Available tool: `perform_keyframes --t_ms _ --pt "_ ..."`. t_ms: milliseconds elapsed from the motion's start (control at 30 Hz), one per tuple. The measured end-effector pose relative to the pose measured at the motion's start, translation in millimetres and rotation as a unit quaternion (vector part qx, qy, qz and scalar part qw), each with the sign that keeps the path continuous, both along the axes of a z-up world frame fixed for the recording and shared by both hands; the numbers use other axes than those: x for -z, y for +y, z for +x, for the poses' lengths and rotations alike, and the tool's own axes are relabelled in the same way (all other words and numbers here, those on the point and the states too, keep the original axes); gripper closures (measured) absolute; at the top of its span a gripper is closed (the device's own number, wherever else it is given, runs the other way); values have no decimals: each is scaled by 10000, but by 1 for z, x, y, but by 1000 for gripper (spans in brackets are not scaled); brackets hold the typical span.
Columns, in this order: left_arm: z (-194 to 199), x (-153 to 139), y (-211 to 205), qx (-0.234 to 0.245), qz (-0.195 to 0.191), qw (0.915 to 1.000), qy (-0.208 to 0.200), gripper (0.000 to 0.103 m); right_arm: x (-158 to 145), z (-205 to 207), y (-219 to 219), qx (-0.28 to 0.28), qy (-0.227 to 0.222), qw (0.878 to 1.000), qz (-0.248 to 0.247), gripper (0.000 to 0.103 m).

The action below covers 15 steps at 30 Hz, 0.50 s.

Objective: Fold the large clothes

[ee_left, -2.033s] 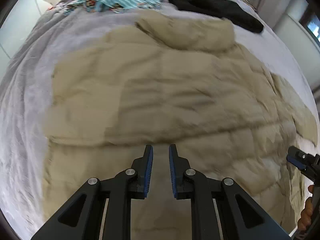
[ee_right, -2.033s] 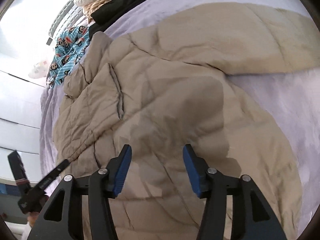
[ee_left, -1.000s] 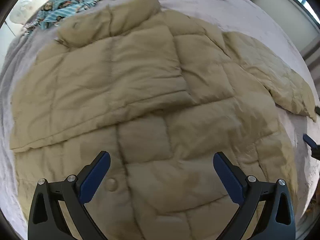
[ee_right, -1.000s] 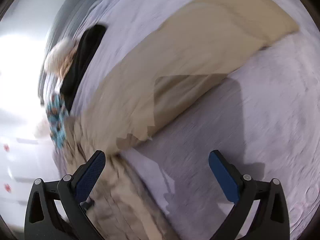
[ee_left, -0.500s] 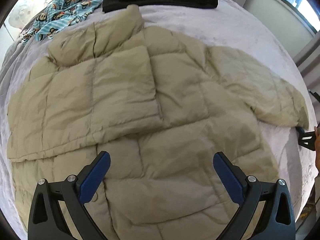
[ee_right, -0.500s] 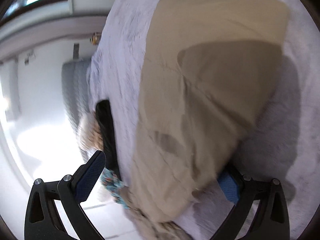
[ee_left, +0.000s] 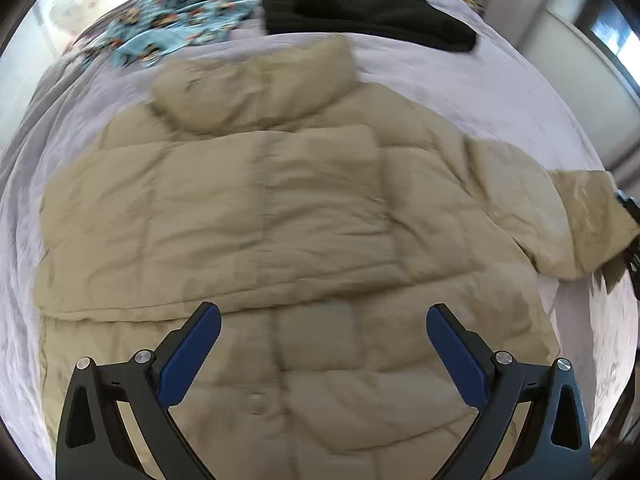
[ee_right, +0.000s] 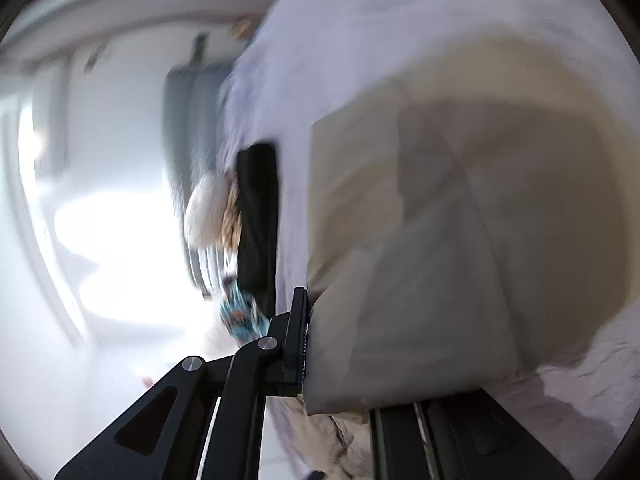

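Jacket (ee_left: 280, 216) lies spread on the bed (ee_left: 460, 76); right claw (ee_right: 308, 344) has just clenched on its sleeve cuff, left claw (ee_left: 322, 344) released (hovering). Slick padding may slip free if tugged.

Both tools share one build. The left gripper (ee_left: 323, 344) has matte black angular arms with triangular cut-outs, round silver screw heads at the pivots, and flat blue pads on its fingers (ee_left: 191, 354). The right gripper (ee_right: 306, 344) shows the same black linkage and two silver screws.
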<state>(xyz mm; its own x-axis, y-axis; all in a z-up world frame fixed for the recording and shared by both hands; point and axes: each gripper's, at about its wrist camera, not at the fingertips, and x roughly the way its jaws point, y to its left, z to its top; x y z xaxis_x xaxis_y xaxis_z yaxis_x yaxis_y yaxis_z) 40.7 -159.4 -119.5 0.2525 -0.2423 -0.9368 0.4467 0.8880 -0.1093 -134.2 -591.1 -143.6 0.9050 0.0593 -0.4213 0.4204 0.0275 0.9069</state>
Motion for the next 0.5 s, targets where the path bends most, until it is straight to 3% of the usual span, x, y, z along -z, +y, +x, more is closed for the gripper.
perform_keyframes --t_ms 100,200,267,367,500 --pt "14 -7 32 -363 -34 9992 -164 0 -31 44 21 -603 7 9966 -553 93" --pt "24 -17 60 -649 10 9968 -470 0 -66 95 58 -1312 49 9832 -1269 93" --pt "35 -20 78 -797 -9 9951 -589 0 -86 131 92 -1820 78 9665 -1806 93" --pt "51 -25 105 -986 -39 9923 -749 0 -103 188 164 -2732 159 9267 -2576 93" --pt "64 -19 138 -1167 67 9894 -862 0 -81 237 247 -3537 555 8840 -3006 93"
